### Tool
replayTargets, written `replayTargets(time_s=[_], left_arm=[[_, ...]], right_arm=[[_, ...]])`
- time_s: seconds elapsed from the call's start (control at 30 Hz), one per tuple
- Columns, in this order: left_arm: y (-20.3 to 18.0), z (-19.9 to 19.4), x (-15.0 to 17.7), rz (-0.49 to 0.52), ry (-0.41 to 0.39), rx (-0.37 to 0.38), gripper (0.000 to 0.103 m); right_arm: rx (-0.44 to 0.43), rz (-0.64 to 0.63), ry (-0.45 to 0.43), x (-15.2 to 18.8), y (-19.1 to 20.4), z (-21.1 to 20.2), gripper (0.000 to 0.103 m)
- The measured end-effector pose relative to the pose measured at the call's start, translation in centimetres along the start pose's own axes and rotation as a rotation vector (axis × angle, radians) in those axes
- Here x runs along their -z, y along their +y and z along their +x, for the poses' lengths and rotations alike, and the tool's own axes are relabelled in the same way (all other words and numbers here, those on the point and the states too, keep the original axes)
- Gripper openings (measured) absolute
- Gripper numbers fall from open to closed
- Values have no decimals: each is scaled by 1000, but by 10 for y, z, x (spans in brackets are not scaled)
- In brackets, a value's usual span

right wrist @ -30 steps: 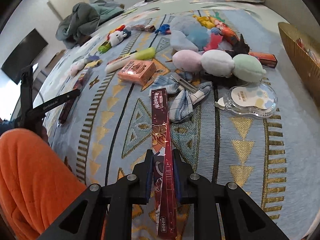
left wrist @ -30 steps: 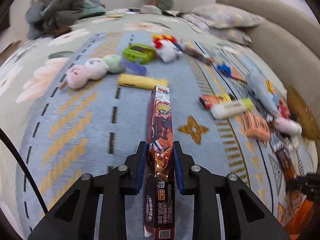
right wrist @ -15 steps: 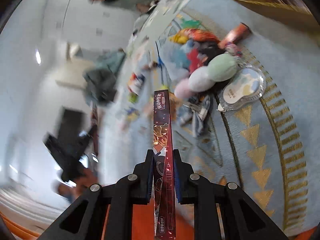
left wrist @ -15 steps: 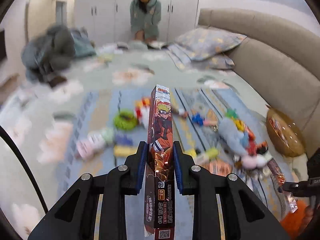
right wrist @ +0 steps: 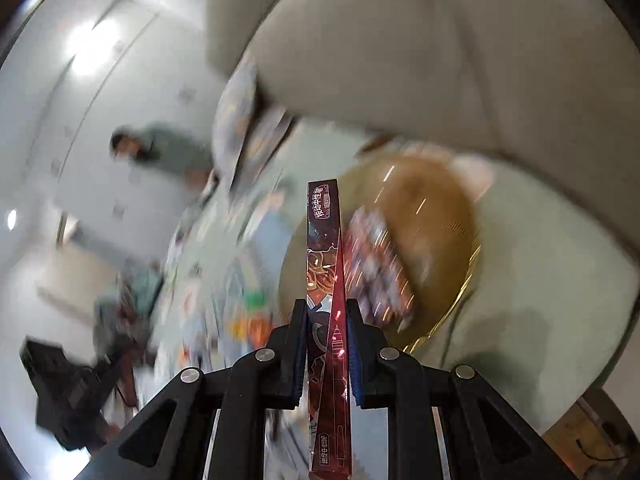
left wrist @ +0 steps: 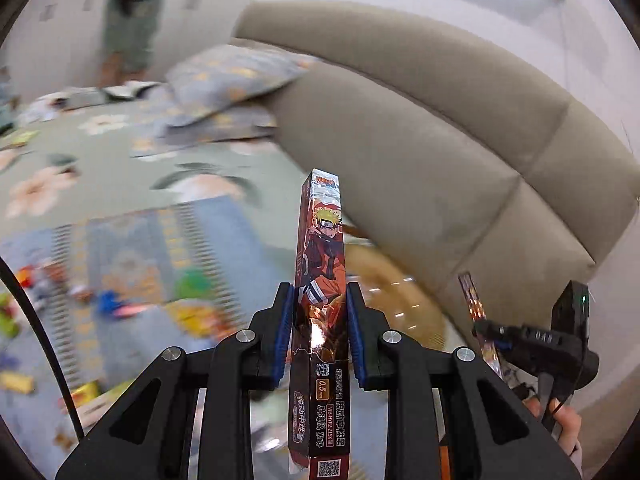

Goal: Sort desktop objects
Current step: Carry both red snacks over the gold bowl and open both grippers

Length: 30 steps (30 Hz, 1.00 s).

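Left wrist view: the left gripper (left wrist: 319,328) clamps an orange anime pen box (left wrist: 322,292) near its lower half; light, stiff card, likely crushable. Right gripper (right wrist: 328,344) pinches a slim dark-red pen box (right wrist: 325,264) likewise. Beyond, right, a woven basket (right wrist: 440,216) holds blurred packets.
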<state>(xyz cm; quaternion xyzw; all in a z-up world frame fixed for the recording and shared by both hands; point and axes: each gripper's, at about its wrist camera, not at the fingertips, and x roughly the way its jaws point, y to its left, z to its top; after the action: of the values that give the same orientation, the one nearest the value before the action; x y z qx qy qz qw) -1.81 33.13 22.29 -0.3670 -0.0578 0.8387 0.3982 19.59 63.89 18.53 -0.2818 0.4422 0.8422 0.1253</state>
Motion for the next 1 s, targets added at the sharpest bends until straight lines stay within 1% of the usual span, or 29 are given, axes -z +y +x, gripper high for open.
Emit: replayTargets(time_s=[0.03, 0.07, 0.1, 0.17, 0.2, 0.23, 0.27, 0.3, 0.33, 0.37, 0.4, 0.43, 0.5, 0.53, 0.6, 0.63, 0.7, 0.77, 0.8, 0.83, 0.93, 0.97, 1.0], left_arm=[[-8, 12, -3, 2, 6, 17, 23], [-16, 26, -6, -2, 19, 36, 23], [-23, 41, -9, -15, 33, 58, 23], [-32, 67, -12, -48, 52, 108, 23], [-33, 77, -12, -66, 58, 156, 23], [-34, 90, -13, -94, 65, 231, 29], [-30, 107, -12, -142, 88, 322, 34], [-25, 122, -11, -202, 122, 352, 51], [-17, 137, -8, -278, 164, 355, 58], [-5, 149, -4, -352, 194, 359, 58], [5, 155, 1, -402, 212, 367, 58], [11, 155, 5, -430, 222, 363, 58], [28, 142, 12, -439, 229, 324, 58], [34, 133, 14, -426, 231, 295, 58], [47, 108, 15, -412, 231, 242, 58], [54, 95, 17, -413, 226, 228, 59], [71, 64, 19, -403, 213, 189, 59], [90, 29, 27, -371, 211, 124, 59], [102, 10, 32, -355, 207, 89, 60], [114, -9, 39, -333, 206, 37, 60], [155, -59, 62, -290, 198, -131, 60], [167, -70, 70, -284, 195, -173, 60], [184, -85, 82, -275, 191, -238, 60]], right_arm=[[1, 19, -13, -8, -2, 0, 17], [25, 19, -18, -15, -2, 4, 17], [49, 12, -20, -20, -1, 10, 17], [61, 4, -12, -25, 2, 21, 17], [68, 0, -9, -27, 2, 24, 17], [87, -15, -4, -30, 5, 32, 17], [106, -26, 0, -36, 3, 34, 18], [129, -33, 2, -39, 3, 39, 32], [147, -38, 3, -36, 5, 43, 48], [154, -35, 2, -35, 2, 42, 54], [149, -32, 3, -36, 0, 40, 58], [137, -31, 10, -34, -1, 35, 59], [130, -46, 21, -28, 0, 30, 61], [131, -56, 25, -25, 2, 30, 65], [111, -90, 49, -10, 14, 28, 66], [87, -118, 73, 3, 22, 28, 66], [66, -169, 122, 27, 36, 31, 67], [35, -258, 204, 61, 57, 40, 67], [25, -283, 227, 73, 63, 44, 67], [14, -324, 266, 91, 73, 50, 67], [-3, -393, 361, 129, 93, 71, 67], [-9, -417, 387, 142, 99, 77, 67], [-12, -434, 401, 151, 102, 82, 67]])
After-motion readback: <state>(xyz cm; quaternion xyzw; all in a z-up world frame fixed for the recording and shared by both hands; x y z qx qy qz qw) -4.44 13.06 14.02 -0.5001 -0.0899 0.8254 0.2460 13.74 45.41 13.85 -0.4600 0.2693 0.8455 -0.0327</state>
